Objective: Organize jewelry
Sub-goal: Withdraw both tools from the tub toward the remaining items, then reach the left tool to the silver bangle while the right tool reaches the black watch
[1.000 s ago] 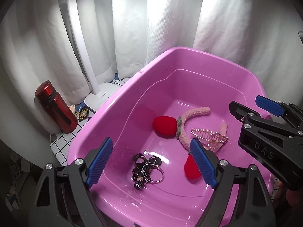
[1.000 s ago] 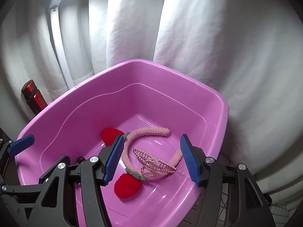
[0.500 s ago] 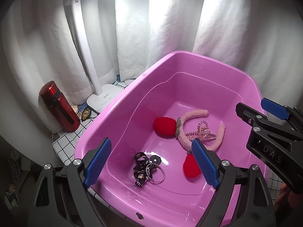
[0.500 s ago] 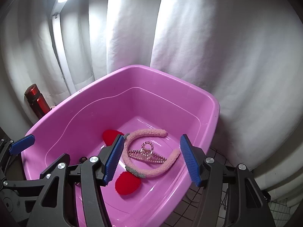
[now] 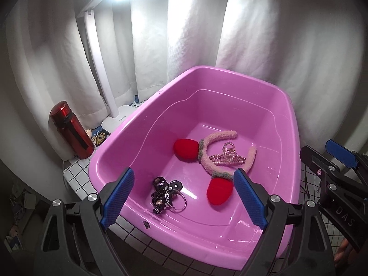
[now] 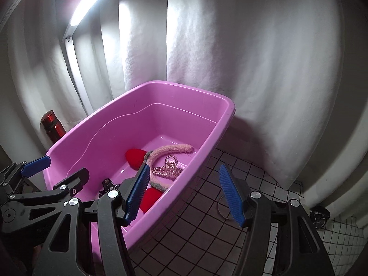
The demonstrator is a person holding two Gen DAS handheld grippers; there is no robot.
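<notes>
A pink plastic tub stands on a tiled table. Inside lie a pink fuzzy headband with red pompoms, a pearly claw hair clip and a black keyring bundle with metal rings. My left gripper is open and empty, above the tub's near edge. My right gripper is open and empty, above the tub's right rim and the table. A thin metal ring lies on the tiles to the right of the tub.
A red bottle and a white desk lamp stand left of the tub, against white curtains. A small dark item lies at the table's far right. Black-lined tiles extend right of the tub.
Both grippers pulled back and up from the tub, the right one also swinging right over the tiles. The hair clip, dropped from above, now rests inside the headband's curve.
</notes>
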